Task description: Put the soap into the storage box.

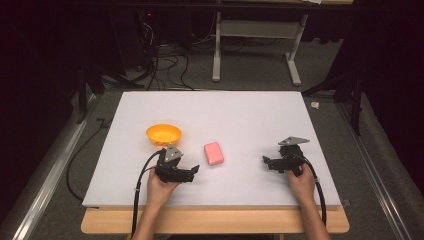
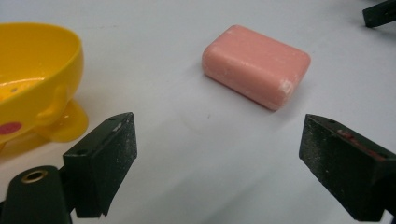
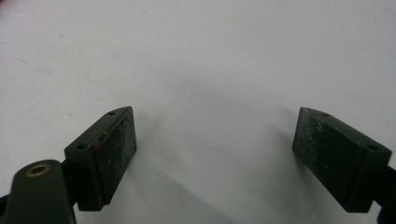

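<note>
White board [image 1: 250,107] under everything. Yellow bowl [image 1: 163,134] up and left of the soap [image 1: 214,153], apart from it. My left gripper [image 1: 194,170] just left of the soap, jaws wide, nothing held. My right gripper [image 1: 266,161] well right of the soap, wide open, empty.

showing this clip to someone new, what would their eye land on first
Most likely the pink soap bar lying flat near the middle of the white table, and the bright orange-yellow bowl just to its left. Next come the two black tongs, both open and empty: the left tongs sit just short of the soap, below the bowl, and the right tongs rest over bare table off to the right.
</note>
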Demonstrator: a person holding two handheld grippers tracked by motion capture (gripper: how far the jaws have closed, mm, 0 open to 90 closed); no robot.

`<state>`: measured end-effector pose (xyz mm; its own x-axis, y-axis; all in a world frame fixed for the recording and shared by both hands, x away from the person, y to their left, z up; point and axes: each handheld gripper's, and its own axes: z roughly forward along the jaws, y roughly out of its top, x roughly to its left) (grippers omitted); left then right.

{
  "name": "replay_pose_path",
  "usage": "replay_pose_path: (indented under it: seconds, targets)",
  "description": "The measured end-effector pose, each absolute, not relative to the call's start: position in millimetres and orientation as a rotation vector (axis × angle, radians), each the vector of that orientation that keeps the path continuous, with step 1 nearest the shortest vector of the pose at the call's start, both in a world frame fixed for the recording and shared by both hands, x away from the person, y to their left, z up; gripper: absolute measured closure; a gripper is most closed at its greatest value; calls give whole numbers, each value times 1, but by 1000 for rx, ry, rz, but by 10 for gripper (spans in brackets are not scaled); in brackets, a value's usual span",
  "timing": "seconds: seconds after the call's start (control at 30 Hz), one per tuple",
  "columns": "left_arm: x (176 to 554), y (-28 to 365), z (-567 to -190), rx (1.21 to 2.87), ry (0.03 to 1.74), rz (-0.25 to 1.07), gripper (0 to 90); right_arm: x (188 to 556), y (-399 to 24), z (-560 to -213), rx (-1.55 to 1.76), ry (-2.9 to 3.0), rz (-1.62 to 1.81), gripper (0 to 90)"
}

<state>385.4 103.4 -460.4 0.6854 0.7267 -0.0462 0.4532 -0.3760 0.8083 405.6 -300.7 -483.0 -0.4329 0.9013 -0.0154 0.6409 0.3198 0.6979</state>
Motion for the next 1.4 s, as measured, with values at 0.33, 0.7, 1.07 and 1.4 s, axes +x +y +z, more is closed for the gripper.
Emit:
replay_pose_path:
  seconds: [0.33,0.7,1.07,1.4]
  targets:
    - [390,88,-455,2035,873,375,100,406,-301,-483,1367,2188,877,142]
    - [397,74,-451,2054,838,364,75,406,-301,-483,1367,2187,878,142]
    - [410,56,-450,2080,817,360,55,406,-301,-483,1367,2188,876,142]
    - [423,48,-457,2075,833,337,45,406,-301,-483,1364,2189,877,142]
